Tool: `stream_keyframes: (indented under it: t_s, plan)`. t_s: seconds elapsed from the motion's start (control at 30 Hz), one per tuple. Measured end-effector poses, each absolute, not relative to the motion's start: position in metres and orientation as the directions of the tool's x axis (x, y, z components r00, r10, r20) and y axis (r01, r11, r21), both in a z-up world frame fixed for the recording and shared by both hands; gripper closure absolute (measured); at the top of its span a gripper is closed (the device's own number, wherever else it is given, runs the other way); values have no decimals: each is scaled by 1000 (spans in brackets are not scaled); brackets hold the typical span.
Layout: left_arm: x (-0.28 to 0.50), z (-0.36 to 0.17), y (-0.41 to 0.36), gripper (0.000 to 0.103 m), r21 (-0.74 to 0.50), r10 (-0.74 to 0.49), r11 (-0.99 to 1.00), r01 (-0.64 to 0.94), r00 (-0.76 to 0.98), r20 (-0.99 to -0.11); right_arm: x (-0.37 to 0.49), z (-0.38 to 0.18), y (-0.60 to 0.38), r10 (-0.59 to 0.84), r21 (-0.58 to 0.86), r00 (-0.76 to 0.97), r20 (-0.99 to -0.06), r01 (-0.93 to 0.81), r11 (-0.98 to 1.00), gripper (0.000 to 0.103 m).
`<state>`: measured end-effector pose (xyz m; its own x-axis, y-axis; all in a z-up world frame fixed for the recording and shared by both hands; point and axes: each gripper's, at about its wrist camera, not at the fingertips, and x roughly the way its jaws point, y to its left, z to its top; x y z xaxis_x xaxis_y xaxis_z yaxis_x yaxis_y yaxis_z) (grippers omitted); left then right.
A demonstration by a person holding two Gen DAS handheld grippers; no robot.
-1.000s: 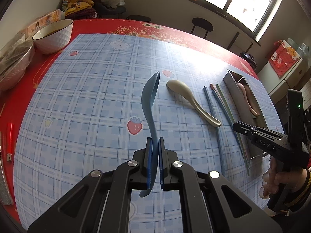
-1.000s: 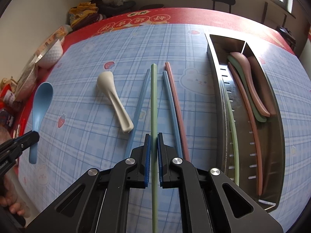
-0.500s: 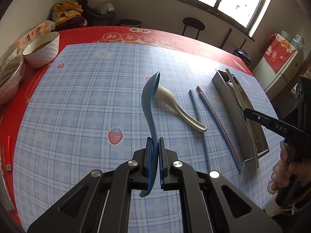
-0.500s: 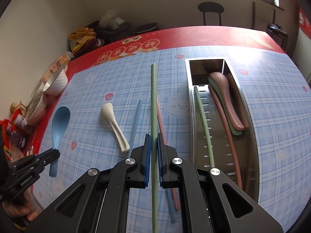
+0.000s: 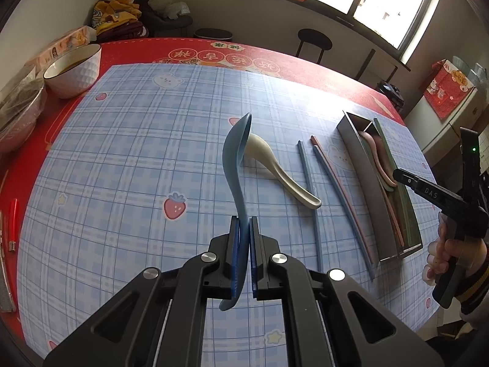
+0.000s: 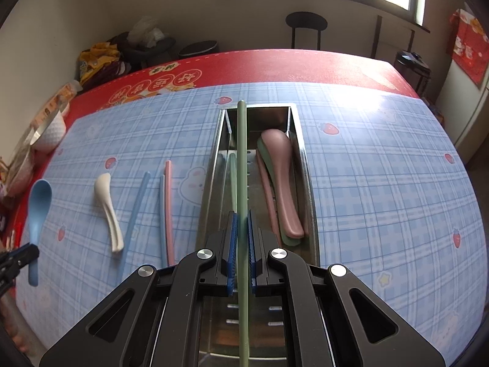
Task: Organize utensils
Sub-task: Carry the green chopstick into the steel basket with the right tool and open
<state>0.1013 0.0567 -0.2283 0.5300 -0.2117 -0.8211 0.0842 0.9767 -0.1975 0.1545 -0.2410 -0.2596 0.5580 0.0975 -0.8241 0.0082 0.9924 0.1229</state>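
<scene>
My left gripper [image 5: 243, 238] is shut on the handle of a blue spoon [image 5: 235, 159], held above the checked mat. My right gripper [image 6: 242, 232] is shut on a green chopstick [image 6: 242, 165], which hangs lengthwise over the left side of the steel utensil tray [image 6: 307, 183]. Inside the tray lie a second green chopstick [image 6: 233, 177], a pink chopstick, and a pink spoon [image 6: 282, 177] on top of a green one. On the mat to the tray's left lie a cream spoon [image 6: 108, 205], two blue chopsticks [image 6: 136, 211] and a pink chopstick [image 6: 168, 202].
A white bowl [image 5: 75, 70] and a foil-covered dish [image 5: 18, 113] stand at the table's far left on the red cloth [image 5: 275, 58]. A red pen [image 5: 12, 223] lies at the left edge. Stools stand beyond the table under the window.
My right gripper has carried the green chopstick rightwards from above the loose chopsticks to above the tray. The left gripper with the blue spoon has shifted slightly.
</scene>
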Motion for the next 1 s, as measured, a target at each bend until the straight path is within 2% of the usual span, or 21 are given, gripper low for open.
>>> stream_keyframes:
  t_s: [0.53, 1.0]
  plan:
    - [92, -227, 44, 97, -178, -156, 984, 11, 536, -830, 168, -297, -250, 175, 192, 429, -886, -2, 981, 96]
    - [96, -225, 27, 97, -197, -190, 979, 45, 535, -823, 162, -282, -254, 226, 242, 432, -873, -17, 970, 95]
